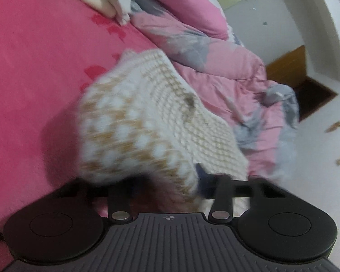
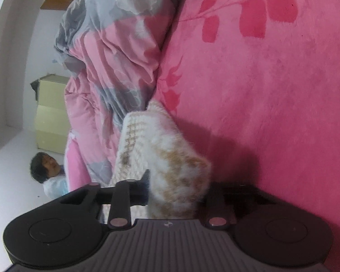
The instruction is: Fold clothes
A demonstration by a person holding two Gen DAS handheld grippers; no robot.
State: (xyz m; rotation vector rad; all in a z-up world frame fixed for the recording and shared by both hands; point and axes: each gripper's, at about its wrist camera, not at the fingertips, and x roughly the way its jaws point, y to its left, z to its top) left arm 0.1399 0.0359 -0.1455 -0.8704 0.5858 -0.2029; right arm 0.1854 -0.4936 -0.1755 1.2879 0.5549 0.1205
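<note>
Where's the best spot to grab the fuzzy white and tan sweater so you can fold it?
Grab the knitted sweater by its near edge, one corner each for the left gripper and right gripper, coming from the bedside: the rest lies spread across the pink blanket.

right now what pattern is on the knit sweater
White with tan checks and dots on the knit sweater, clearest in the left wrist view.

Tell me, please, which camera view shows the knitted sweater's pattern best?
The left wrist view: the knitted sweater fills the centre, showing tan-and-white diamonds and ribbed rows, though blurred. The right wrist view shows only a narrow bunched fold.
</note>
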